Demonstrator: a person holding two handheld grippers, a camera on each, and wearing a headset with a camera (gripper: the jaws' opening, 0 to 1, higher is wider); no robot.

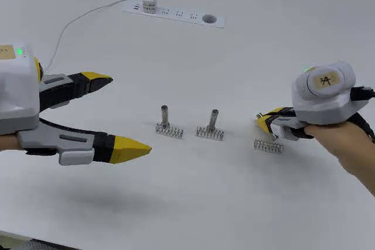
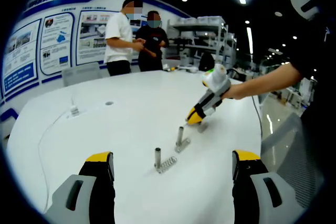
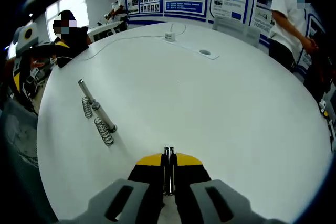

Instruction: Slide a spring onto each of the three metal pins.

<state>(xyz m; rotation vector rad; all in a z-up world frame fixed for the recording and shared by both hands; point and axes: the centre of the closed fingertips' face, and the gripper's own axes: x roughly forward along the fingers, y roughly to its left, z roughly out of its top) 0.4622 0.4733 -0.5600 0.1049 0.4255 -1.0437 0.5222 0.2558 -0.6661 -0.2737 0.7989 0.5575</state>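
One pin [image 3: 168, 174], barely visible, between jaws of right gripper [image 1: 263, 121].

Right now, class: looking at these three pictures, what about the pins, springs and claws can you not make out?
- Right gripper view: the right claw is shut on a thin metal piece. The claw hides all but a sliver, so whether it is the third pin is unclear.
- Head view: the hand and claw body cover that grip.
- Left gripper view: the spring by that claw is too small to resolve.
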